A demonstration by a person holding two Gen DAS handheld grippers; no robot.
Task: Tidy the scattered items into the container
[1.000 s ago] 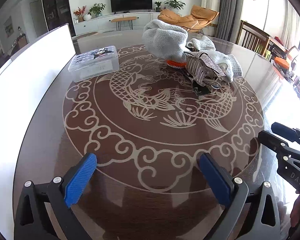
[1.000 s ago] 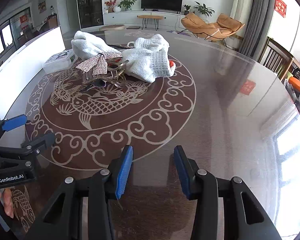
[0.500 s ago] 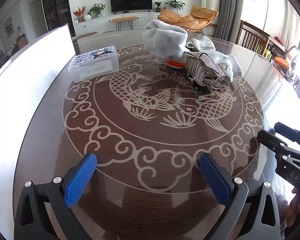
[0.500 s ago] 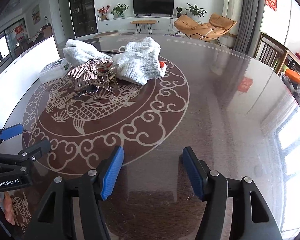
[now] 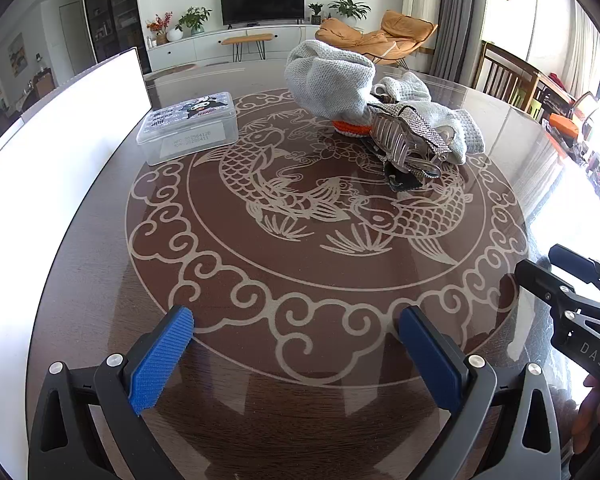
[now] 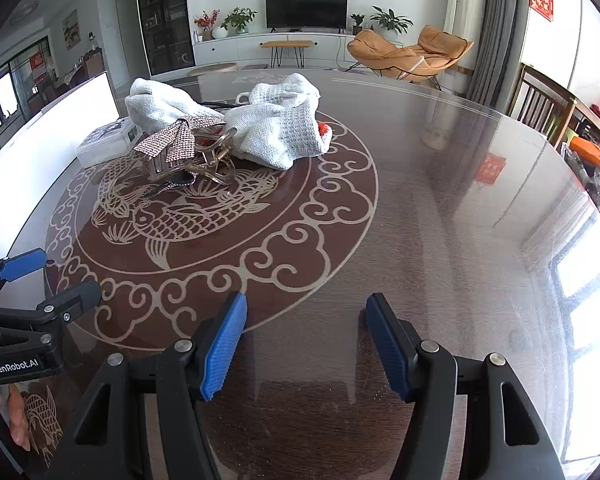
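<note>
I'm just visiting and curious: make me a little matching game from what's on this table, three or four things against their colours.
Things:
1. storage box
2. knitted cloth
3. hair claw
4. pads of the left hand-held gripper

Colours:
a. blue
b. pale grey-white
c. clear, with a cartoon lid
d. sparkly bow, translucent amber teeth

Pairs: 1-c, 2-b, 3-d, 4-a
</note>
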